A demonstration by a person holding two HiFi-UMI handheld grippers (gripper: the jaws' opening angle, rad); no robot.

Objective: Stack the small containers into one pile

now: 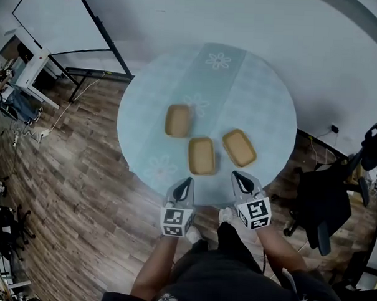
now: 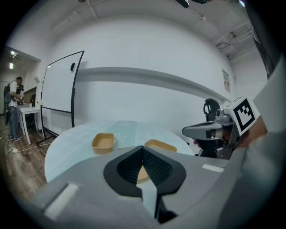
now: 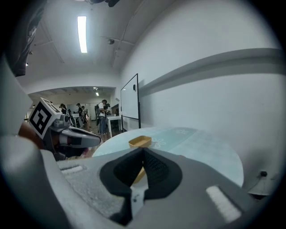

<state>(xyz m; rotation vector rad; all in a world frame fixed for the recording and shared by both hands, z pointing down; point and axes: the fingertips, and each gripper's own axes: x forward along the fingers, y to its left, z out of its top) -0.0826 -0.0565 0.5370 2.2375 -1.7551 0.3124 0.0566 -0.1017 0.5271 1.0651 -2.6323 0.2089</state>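
Observation:
Three small tan containers lie apart on the round pale-blue table (image 1: pixel 260 87): a left container (image 1: pixel 178 120), a middle container (image 1: pixel 201 155) nearest me, and a right container (image 1: pixel 239 147). My left gripper (image 1: pixel 186 181) hovers at the table's near edge, just short of the middle container, jaws shut and empty. My right gripper (image 1: pixel 238 176) is beside it, just short of the right container, also shut and empty. In the left gripper view the left container (image 2: pixel 103 142) and right container (image 2: pixel 160 146) show beyond the jaws. In the right gripper view one container (image 3: pixel 140 142) shows.
The table stands on a wood floor. A black office chair (image 1: pixel 327 196) is at the right, a whiteboard on a stand (image 1: pixel 60 22) at the back left, and desks with people (image 3: pixel 103 114) farther off. The other gripper (image 2: pixel 210 130) shows at the right of the left gripper view.

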